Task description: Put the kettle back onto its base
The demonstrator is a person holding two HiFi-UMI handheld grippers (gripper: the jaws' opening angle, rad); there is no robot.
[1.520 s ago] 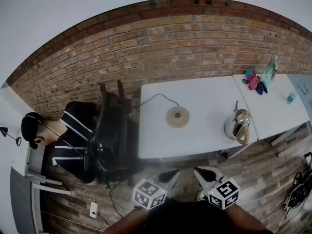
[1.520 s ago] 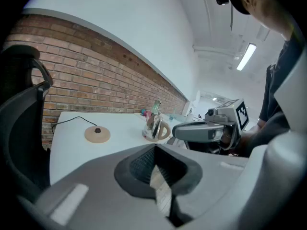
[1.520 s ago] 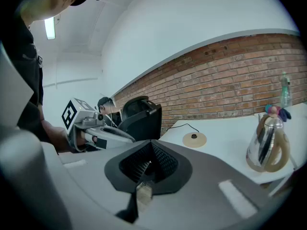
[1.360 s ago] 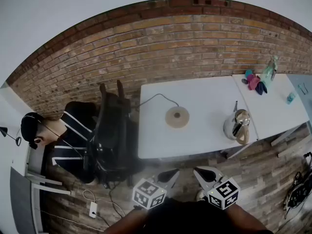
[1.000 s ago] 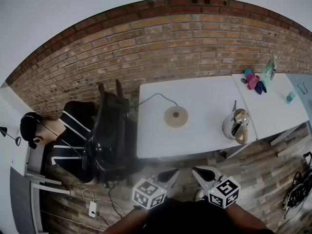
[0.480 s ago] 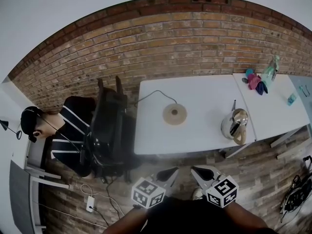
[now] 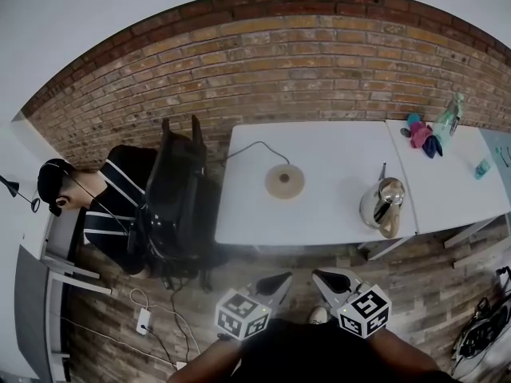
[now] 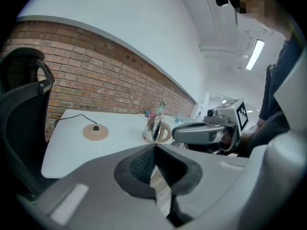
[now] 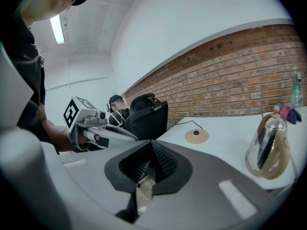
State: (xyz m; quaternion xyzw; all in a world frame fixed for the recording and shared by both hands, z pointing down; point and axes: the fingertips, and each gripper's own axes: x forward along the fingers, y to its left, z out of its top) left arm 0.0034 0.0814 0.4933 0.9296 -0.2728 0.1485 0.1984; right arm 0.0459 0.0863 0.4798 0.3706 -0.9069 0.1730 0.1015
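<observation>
A steel kettle (image 7: 382,206) with a tan handle stands on the white table (image 7: 335,166) near its front right corner. Its round tan base (image 7: 284,181) lies mid-table, well left of the kettle, with a black cord running to the back edge. Both grippers hang low in front of me, short of the table. The left gripper (image 7: 281,278) and right gripper (image 7: 323,276) are shut and empty. From the left gripper (image 8: 154,147) view the kettle (image 8: 156,128) and base (image 8: 96,132) sit far ahead. The right gripper (image 9: 151,143) view shows kettle (image 9: 268,147) and base (image 9: 196,136).
A black office chair (image 7: 180,190) stands at the table's left end, with a seated person (image 7: 104,206) beyond it. A second white table (image 7: 455,174) to the right holds a bottle (image 7: 449,118) and cloths (image 7: 421,134). A brick wall runs behind.
The head view has drifted a little, so the table and chair sit slightly differently in frame. Kettle, base and both grippers keep their places.
</observation>
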